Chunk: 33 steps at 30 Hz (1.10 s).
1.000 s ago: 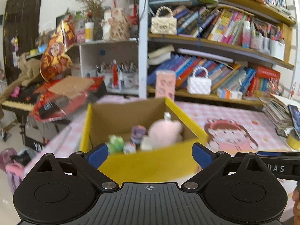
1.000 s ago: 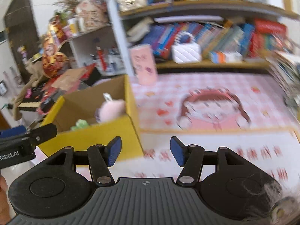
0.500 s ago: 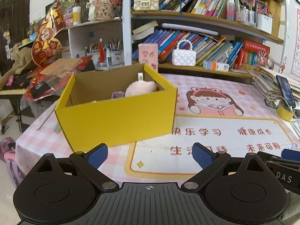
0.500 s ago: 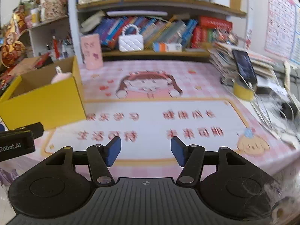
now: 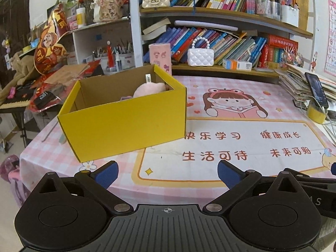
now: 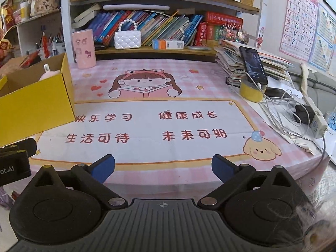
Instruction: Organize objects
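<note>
A yellow cardboard box (image 5: 126, 124) stands on the left of the pink table mat (image 5: 241, 147); it also shows in the right wrist view (image 6: 37, 107). A pink plush toy (image 5: 150, 89) lies inside it, with a small purple item beside it, mostly hidden by the box wall. My left gripper (image 5: 168, 173) is open and empty, back at the table's front edge, well short of the box. My right gripper (image 6: 163, 168) is open and empty over the front edge of the mat.
A bookshelf (image 5: 210, 40) with books and a white handbag (image 5: 200, 57) lines the back. A pink tissue pack (image 6: 84, 49) stands behind the box. At the right are a paper stack (image 6: 252, 63), a phone (image 6: 253, 65) on a yellow tape roll (image 6: 252, 91), cables and a power strip (image 6: 315, 115).
Both grippers have drawn back from the box toward the table's front edge. The right gripper's jaws have opened wider. The box now appears farther away.
</note>
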Available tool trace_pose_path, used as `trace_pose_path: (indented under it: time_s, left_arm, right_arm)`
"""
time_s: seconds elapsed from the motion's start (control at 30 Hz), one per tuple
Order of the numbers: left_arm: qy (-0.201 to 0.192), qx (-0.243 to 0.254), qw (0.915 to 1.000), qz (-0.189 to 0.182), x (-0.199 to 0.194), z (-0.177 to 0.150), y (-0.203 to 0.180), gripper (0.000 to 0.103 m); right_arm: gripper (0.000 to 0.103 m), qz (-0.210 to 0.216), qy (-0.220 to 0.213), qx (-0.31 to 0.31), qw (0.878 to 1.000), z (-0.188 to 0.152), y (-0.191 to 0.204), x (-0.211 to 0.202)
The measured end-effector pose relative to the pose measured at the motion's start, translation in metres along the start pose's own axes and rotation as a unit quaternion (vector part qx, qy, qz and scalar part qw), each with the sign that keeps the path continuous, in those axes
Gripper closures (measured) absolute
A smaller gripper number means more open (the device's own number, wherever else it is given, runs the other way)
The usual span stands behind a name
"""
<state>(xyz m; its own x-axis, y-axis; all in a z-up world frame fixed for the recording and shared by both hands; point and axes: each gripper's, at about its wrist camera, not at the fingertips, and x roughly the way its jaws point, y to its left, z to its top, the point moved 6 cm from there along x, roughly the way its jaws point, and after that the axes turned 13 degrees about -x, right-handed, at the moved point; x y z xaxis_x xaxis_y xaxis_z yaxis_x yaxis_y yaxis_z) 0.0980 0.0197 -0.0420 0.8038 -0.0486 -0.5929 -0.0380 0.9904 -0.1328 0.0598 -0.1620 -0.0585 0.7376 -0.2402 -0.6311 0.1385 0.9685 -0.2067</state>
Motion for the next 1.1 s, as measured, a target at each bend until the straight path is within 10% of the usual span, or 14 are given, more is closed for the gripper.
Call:
trace_pose_path:
  time_s: [1.1]
  left_arm:
    - [0.009,0.002,0.9998,0.016,0.0003,-0.0075,-0.0089,0.0]
  right_arm:
    - [0.002,-0.008,0.015,-0.002,1.0,-0.0051,0.0002,-0.0006]
